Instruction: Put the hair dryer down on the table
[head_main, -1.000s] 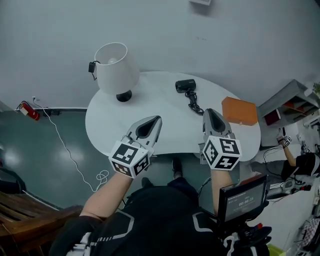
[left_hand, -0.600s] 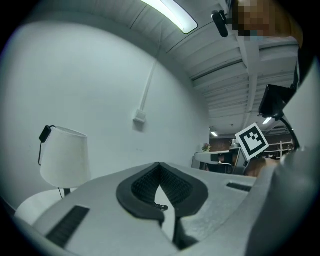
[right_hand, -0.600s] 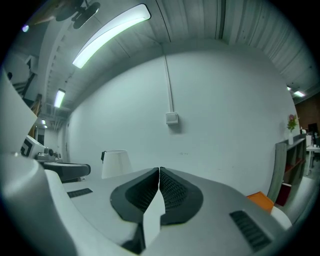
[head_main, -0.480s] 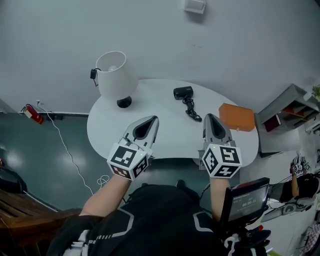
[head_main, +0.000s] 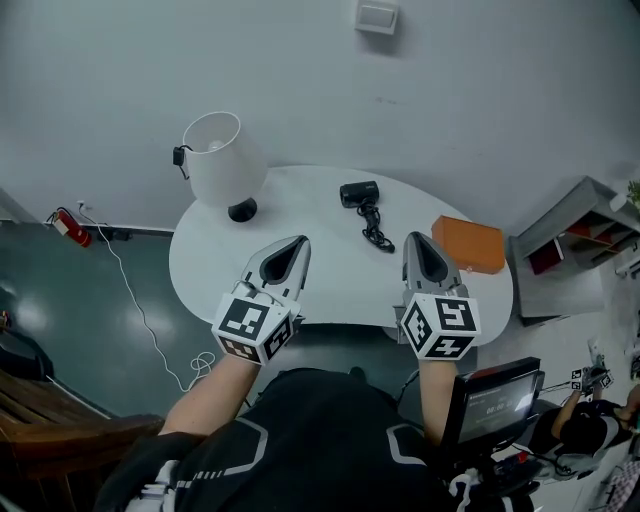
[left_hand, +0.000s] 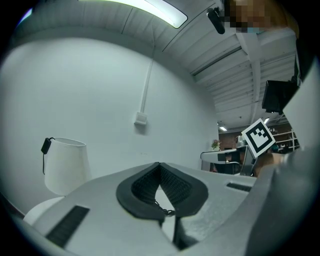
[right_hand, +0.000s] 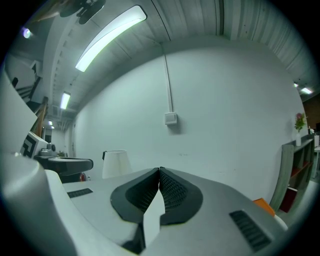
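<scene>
The black hair dryer (head_main: 358, 193) lies on the white table (head_main: 300, 215) toward its far side, and its coiled cord (head_main: 374, 232) trails toward me. Neither gripper touches it. My left gripper (head_main: 300, 242) hovers over the table's near edge, left of the dryer, shut and empty; its tips meet in the left gripper view (left_hand: 159, 164). Over the near edge to the right, my right gripper (head_main: 413, 238) is likewise shut with nothing in it, its pads pressed together (right_hand: 159, 170). The jaws hide the dryer in both gripper views.
A white table lamp (head_main: 222, 160) stands at the table's far left, also seen as the lamp (left_hand: 64, 165) and the lamp (right_hand: 115, 163). An orange box (head_main: 468, 245) lies at the right end. A grey shelf unit (head_main: 570, 225) is beyond it. A white cable (head_main: 140, 310) runs over the floor.
The head view has drawn back a little, so the table and hair dryer look smaller and higher. Both grippers stay at the near edge, shut. The dryer has not moved.
</scene>
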